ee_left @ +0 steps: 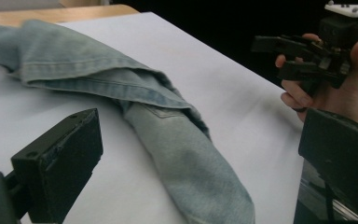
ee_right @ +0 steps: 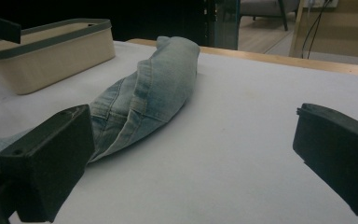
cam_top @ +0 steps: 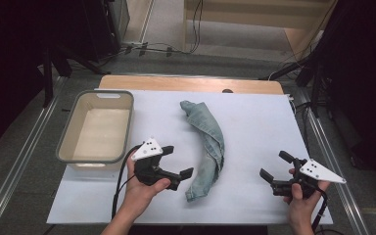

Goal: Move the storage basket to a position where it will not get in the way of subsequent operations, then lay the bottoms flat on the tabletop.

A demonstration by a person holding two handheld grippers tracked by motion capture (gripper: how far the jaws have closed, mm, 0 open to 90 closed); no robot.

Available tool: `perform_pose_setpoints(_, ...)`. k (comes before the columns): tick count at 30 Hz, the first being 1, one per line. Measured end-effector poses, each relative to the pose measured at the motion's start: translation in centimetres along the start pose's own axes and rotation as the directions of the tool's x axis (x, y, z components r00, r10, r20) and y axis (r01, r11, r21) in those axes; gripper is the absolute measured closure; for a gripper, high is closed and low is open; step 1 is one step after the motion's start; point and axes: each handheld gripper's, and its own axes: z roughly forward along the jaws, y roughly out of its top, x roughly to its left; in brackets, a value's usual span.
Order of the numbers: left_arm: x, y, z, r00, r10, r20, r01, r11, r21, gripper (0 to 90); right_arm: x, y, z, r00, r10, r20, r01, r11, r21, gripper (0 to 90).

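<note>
Jeans lay between two held grippers on the bench.
The folded jeans [cam_top: 208, 147] curved down the white bench [cam_top: 264, 127], their near end just beside the left gripper [cam_top: 177, 161], whose jaws stood wide apart and held nothing. The right gripper [cam_top: 273, 165], well apart from the denim, also gaped empty. A beige tub [cam_top: 63, 142] sat to the left.

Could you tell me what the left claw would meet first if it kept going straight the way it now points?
Most likely the jeans. The left claw is open and aimed toward the folded denim lying just ahead of it on the white table cover, though the exact depth is hard to judge.
</note>
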Motion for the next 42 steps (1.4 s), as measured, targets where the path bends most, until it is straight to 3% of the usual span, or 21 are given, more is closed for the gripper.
perform_pose_setpoints(6,-1.0,-0.5,3.3,0.999,0.001,0.044,-0.002,0.9991,0.042,0.0,0.1,0.0,0.1,1.0,-0.004,-0.004,0.004,1.0,0.004,0.0)
perform_pose_setpoints(10,-1.1,-0.5,4.6,0.9985,-0.004,0.055,0.002,0.9986,0.053,0.0,0.1,0.1,0.1,1.0,-0.005,-0.004,0.005,1.0,0.004,0.0)
perform_pose_setpoints(22,-0.7,-0.6,7.8,0.9994,0.003,0.036,-0.007,0.9944,0.106,0.0,0.0,-0.1,0.1,1.0,-0.006,0.001,0.006,1.0,0.011,0.0)
perform_pose_setpoints(32,-0.7,-1.5,10.7,0.9994,-0.011,0.032,0.005,0.9842,0.177,0.7,0.1,0.0,0.1,1.0,-0.004,0.007,0.004,1.0,0.017,0.0)
perform_pose_setpoints(36,-0.6,-1.7,11.1,0.9993,-0.002,-0.037,0.01,0.9743,0.225,5.8,0.1,0.0,0.2,1.0,-0.007,0.006,0.007,1.0,0.015,0.0)
perform_pose_setpoints(38,-0.4,-2.1,11.3,0.9969,-0.004,-0.079,0.024,0.9651,0.261,10.0,0.1,-0.1,0.3,1.0,-0.008,0.005,0.008,1.0,0.016,0.0)
perform_pose_setpoints(40,-0.1,-2.7,11.7,0.995,0.002,-0.1,0.029,0.9502,0.31,12.5,0.3,-0.1,0.3,0.9999,-0.01,0.003,0.01,1.0,0.021,0.0)
perform_pose_setpoints(42,-0.1,-3.3,12.0,0.9937,0.008,-0.112,0.031,0.9413,0.336,17.2,0.5,0.0,0.4,0.9999,-0.012,-0.003,0.012,1.0,0.025,0.0)
